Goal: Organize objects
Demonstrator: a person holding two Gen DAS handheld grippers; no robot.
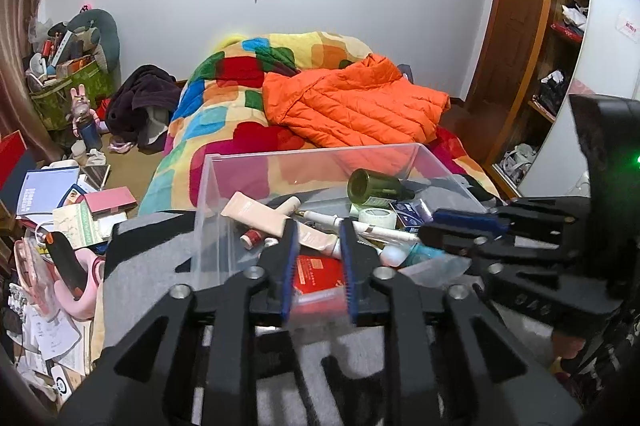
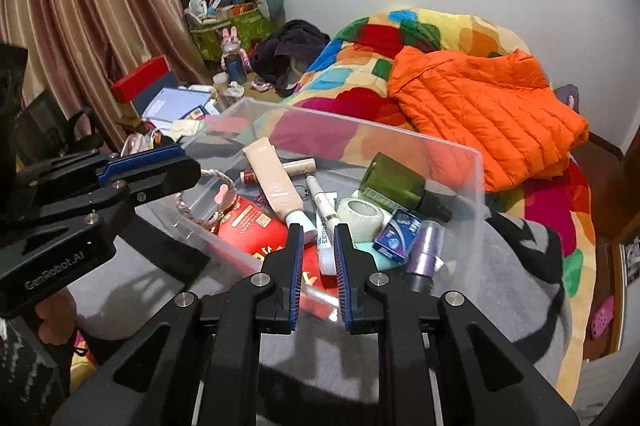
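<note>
A: Where is everything sitting?
B: In the clear plastic box [image 2: 460,161], which rests on a grey and black blanket [image 2: 516,290] on the bed. A green glass bottle [image 2: 394,185] lies on its side toward the box's far right corner, and a peach tube [image 2: 272,181] lies slantwise toward its far left.

A: What else is in the box?
B: A red packet [image 2: 252,226] flat on its floor beneath the tube, a blue carton [image 2: 396,236] just below the bottle, and a purple cylinder [image 2: 424,246] beside that carton.

A: And the tools?
B: The left tool [image 1: 318,230] stands over the box's near wall, released, its blue pads apart with nothing between them. The right tool [image 2: 318,230] hangs over the same near wall, also released; a white tube [image 2: 325,222] shows in the gap beyond its tips, and I cannot tell whether it touches them
</note>
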